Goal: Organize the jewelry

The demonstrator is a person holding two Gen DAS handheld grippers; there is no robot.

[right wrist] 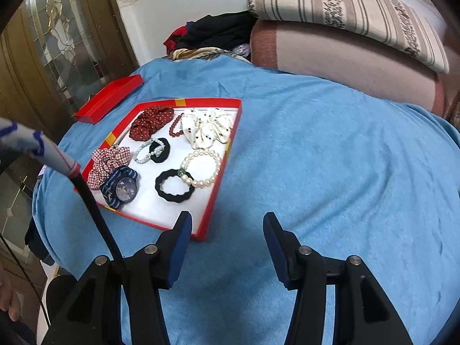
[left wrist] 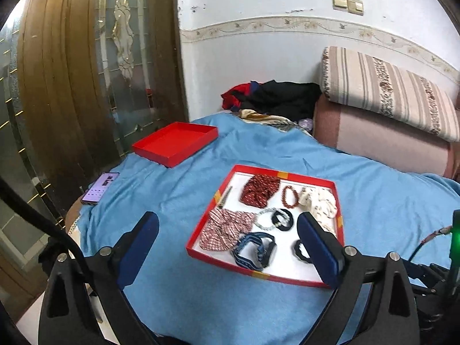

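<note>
Both grippers are hanging over the blue blanket (right wrist: 316,158) with their jaws spread wide and nothing between them. The left gripper (left wrist: 227,230) is hovering at the near edge of the red tray (left wrist: 310,178); the right gripper (right wrist: 227,230) is sitting just beside the tray's near corner. Inside the tray are lying scrunchies, a pearl bracelet (right wrist: 202,166) overlapping a black hair tie (right wrist: 174,185), a red bead bracelet (left wrist: 289,195) and a blue-strapped watch (right wrist: 122,187). The red lid (left wrist: 175,143) is resting apart, near a phone (left wrist: 99,188).
</note>
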